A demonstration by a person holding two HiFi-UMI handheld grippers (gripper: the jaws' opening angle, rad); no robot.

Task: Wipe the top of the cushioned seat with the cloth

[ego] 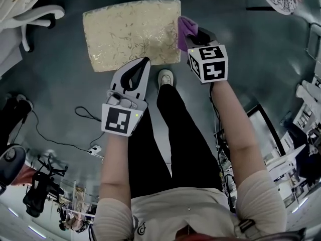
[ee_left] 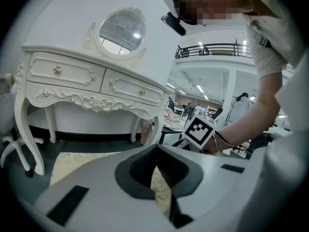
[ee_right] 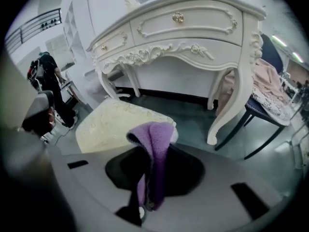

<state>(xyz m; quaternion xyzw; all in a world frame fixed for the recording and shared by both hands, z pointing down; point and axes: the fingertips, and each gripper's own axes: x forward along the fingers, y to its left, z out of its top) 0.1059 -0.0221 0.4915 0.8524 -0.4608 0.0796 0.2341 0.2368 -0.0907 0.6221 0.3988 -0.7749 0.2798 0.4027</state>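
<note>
- Two grippers show. The right gripper [ego: 194, 38] is clenched on a fuzzy purple cloth [ego: 186, 29], which pokes out past its jaws. The left gripper [ego: 144, 63] has its jaws pressed together on nothing.
- The square cream-and-gold brocade cushioned seat [ego: 131, 34] stands on the grey-green floor [ego: 55, 84], before a white carved dressing table [ee_right: 183, 28].
- The cloth hangs at the seat's right edge; whether it touches cannot be told.
- My judgement of progress: the cloth is in hand, and nearly the whole top remains to be wiped.
- No brand or legible writing shows, only black-and-white square markers [ego: 209, 64] on the gripper cubes and a shirt emblem [ego: 141, 228] too small to read.
</note>
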